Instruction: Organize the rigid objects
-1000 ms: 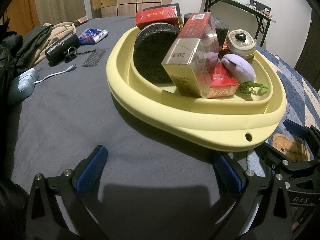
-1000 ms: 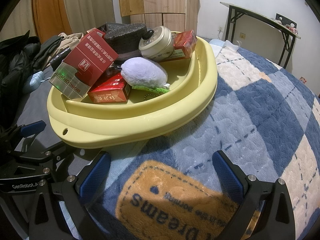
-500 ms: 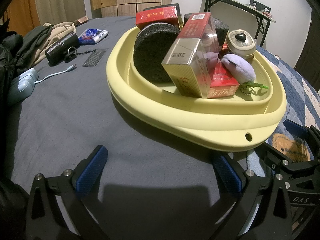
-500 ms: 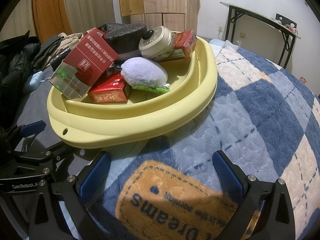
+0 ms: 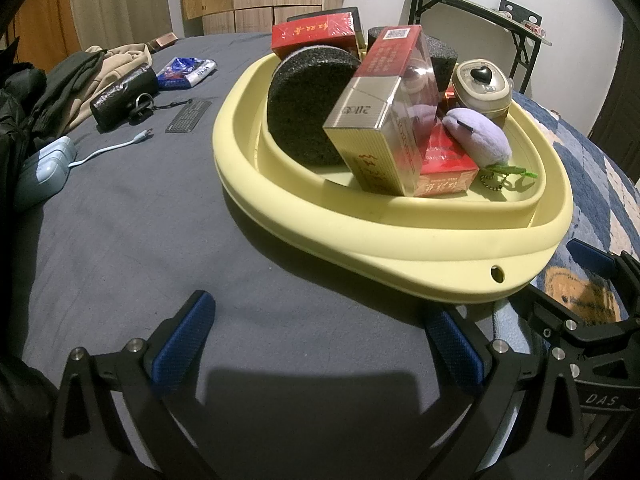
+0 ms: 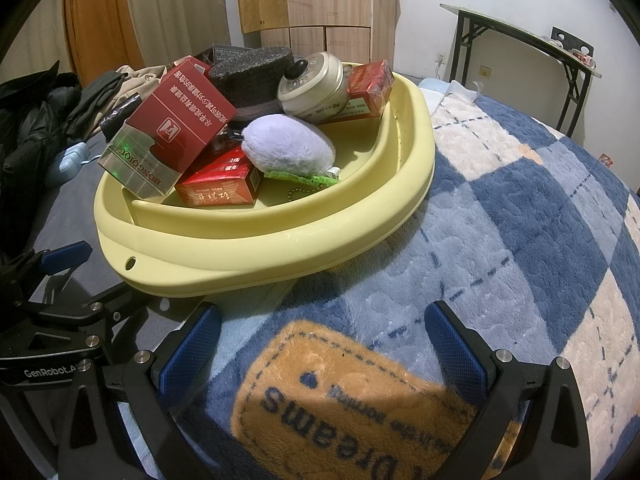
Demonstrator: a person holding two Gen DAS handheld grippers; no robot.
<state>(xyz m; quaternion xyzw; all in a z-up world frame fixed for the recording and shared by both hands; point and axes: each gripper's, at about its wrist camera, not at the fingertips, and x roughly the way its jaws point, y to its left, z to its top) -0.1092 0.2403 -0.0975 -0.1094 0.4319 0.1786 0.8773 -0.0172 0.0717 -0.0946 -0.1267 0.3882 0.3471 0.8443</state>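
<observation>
The yellow basin (image 5: 400,236) is sitting on the bed, straddling the grey sheet (image 5: 140,240) and the blue checked blanket (image 6: 520,220). It is smooth moulded plastic with a thick rolled rim.

Piled inside it, a glossy red-and-gold carton (image 5: 384,120) is leaning tilted against a coarse black foam disc (image 5: 308,108). A small red pack (image 6: 220,188) is lying flat under the carton's near side. A fuzzy lilac plush (image 6: 288,144) and a round cream tin (image 6: 312,88) are crowding behind.

The risk is likely in the pile: pulling one piece could topple the slick carton, or roll the tin over the far rim. The basin could also rock on the soft bedding.

In front of the basin, the left gripper (image 5: 320,340) and right gripper (image 6: 324,344) are both spread wide, gripping nothing.
</observation>
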